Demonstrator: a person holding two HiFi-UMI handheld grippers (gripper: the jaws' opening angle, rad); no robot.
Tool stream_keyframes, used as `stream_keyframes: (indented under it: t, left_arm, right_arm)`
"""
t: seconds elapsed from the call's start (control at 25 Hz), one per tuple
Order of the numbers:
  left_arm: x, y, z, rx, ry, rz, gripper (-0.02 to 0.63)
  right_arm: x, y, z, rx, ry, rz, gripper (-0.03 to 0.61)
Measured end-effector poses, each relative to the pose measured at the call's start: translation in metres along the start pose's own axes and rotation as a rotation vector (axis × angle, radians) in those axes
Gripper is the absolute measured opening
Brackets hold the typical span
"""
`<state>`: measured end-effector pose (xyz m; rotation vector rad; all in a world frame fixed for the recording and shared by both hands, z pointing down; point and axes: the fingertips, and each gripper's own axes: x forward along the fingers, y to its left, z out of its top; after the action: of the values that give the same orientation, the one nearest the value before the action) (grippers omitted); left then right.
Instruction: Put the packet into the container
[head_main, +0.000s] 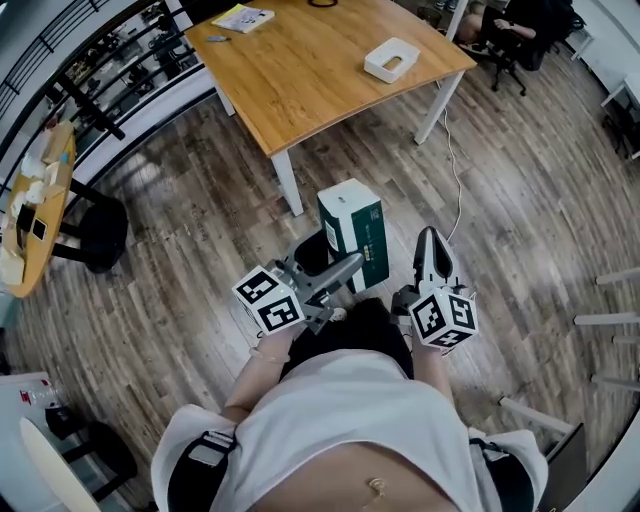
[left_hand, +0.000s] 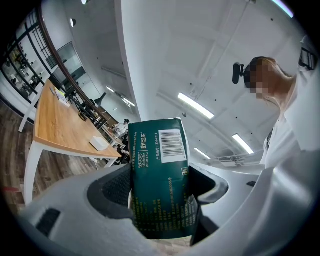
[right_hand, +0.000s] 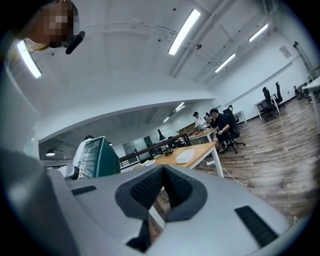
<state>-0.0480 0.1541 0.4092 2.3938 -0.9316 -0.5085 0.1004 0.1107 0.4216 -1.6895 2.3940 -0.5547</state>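
Note:
A dark green packet (head_main: 356, 232) with a white top hangs upright in front of the person's body, above the wooden floor. My left gripper (head_main: 340, 272) is shut on its lower part; in the left gripper view the green packet (left_hand: 161, 175) with a barcode fills the space between the jaws. My right gripper (head_main: 432, 252) is beside it to the right, jaws shut with nothing between them. From the right gripper (right_hand: 161, 192) view the packet (right_hand: 97, 157) shows at the left. A white container (head_main: 391, 59) rests on the wooden table (head_main: 310, 70) further ahead.
The table has white legs (head_main: 287, 182). A yellow booklet (head_main: 243, 17) lies at its far corner. A cable (head_main: 452, 165) trails on the floor. At the left stand a black stool (head_main: 95, 232) and a round side table (head_main: 35, 205). People sit at desks (right_hand: 220, 127) behind.

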Motion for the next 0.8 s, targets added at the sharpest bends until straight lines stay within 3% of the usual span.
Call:
stream_keyframes:
  t: [0.8]
  left_arm:
    - [-0.001, 0.044, 0.026, 0.037, 0.0, 0.06, 0.35]
  right_arm:
    - [0.046, 0.012, 0.005, -0.015, 0.016, 0.025, 0.011]
